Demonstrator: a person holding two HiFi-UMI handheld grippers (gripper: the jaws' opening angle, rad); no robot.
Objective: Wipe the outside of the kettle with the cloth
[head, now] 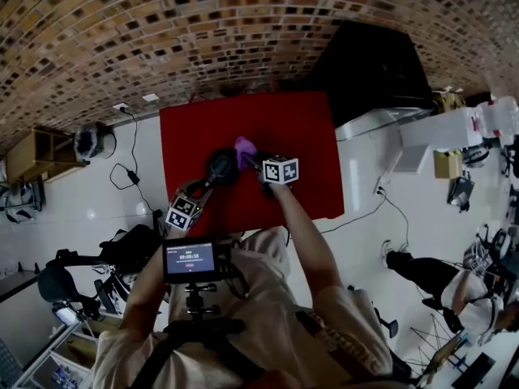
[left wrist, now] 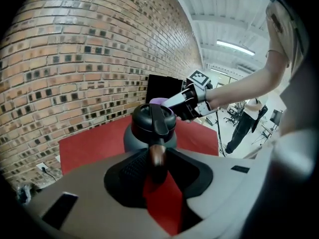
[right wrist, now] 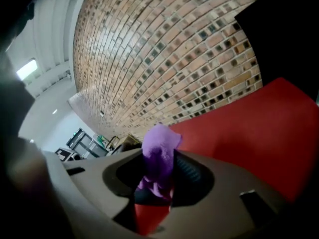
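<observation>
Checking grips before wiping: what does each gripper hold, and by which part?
The left gripper grips the kettle by the end of its handle; the right gripper pinches the purple cloth by a bunched fold, its tip poking past the jaws.

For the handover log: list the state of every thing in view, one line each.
kettle, upright on the red table, lid on.
cloth, bunched, pinched in the right tongs.
left tongs, shut on the kettle's handle.
right tongs, shut on the cloth.
</observation>
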